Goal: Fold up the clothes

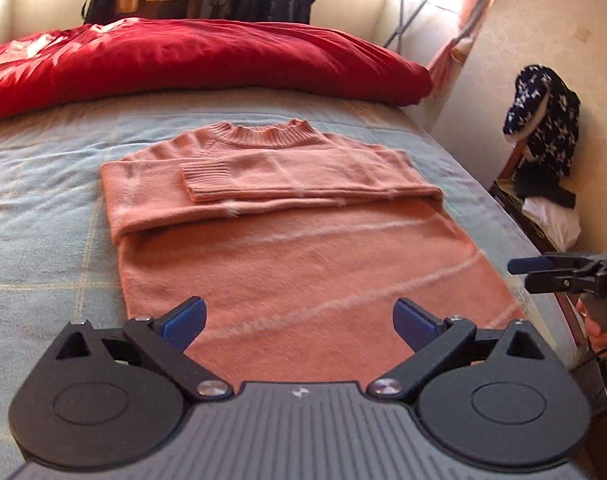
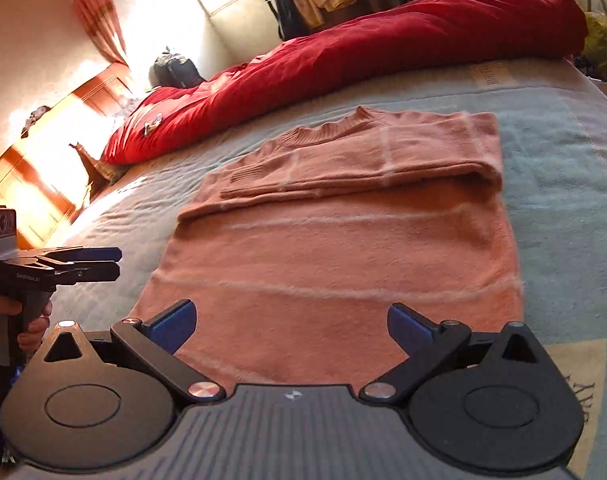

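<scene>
Nearest in each wrist view is that camera's own claw. The left gripper [image 1: 299, 322] has its blue pads spread wide with nothing between them, and it hovers over the near hem of the salmon-pink knitted sweater with thin pale stripes [image 1: 303, 248]. The right gripper [image 2: 291, 326] is spread just as wide and empty, over the same hem, nearer the sweater's right side. Seen side-on in the other's view, each tool looks almost pressed together, but that angle is poor and the head-on views are the surer guide.

The sweater lies flat on the pale blue checked blanket [image 1: 43, 216] covering the bed. Its long axis runs straight away from both claws: hem nearest, ribbed collar [image 1: 263, 134] farthest. Both sleeves are already folded across the chest, and a ribbed cuff [image 1: 207, 180] lies on top, left of the sweater's midline. The body below the sleeves lies open in a single flat panel.

Both grippers sit about equally near the hem, one toward each lower corner. By my judgement the remaining fold is lengthwise, hem toward collar, so each claw would take the corner on its own side.

Beyond the collar, a bunched red duvet [image 1: 207, 60] lies across the bed's far end, clear of the sweater.
</scene>
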The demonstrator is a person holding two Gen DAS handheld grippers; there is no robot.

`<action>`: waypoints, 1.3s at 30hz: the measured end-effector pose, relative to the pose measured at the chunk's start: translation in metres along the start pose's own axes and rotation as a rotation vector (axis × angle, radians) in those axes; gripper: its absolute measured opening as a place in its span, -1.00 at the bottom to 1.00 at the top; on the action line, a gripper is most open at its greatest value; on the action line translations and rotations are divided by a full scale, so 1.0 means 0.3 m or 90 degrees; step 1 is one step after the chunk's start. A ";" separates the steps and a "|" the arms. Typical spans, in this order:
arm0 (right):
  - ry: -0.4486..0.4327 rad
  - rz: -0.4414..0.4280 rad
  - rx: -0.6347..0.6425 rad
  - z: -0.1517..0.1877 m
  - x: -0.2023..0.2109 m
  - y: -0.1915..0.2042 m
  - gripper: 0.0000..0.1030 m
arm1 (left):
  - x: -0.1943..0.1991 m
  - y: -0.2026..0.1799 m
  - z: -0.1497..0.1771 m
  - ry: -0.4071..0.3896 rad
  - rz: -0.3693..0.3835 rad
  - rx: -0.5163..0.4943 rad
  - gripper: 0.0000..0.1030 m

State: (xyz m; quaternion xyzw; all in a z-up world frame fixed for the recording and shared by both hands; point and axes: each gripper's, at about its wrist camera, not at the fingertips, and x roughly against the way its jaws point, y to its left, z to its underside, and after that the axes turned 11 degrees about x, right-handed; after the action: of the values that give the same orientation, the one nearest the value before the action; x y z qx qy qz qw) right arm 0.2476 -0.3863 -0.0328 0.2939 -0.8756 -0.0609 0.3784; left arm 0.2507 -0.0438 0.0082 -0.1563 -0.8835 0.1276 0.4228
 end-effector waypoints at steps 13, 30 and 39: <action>0.004 0.007 -0.100 0.428 0.099 -0.005 1.00 | 0.026 0.001 0.506 0.032 -0.063 -0.062 0.98; 0.006 0.168 0.034 0.473 0.008 0.156 1.00 | -0.069 -0.203 0.583 -0.022 -0.075 -0.244 1.00; -0.015 0.189 0.065 0.501 0.012 0.177 1.00 | -0.029 -0.200 0.611 -0.030 -0.085 -0.243 0.99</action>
State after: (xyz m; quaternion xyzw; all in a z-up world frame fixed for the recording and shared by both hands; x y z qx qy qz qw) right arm 0.1159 -0.3622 -0.1193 0.1797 -0.9156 0.0368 0.3577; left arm 0.1015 -0.1195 -0.0883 -0.1715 -0.9097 -0.0672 0.3722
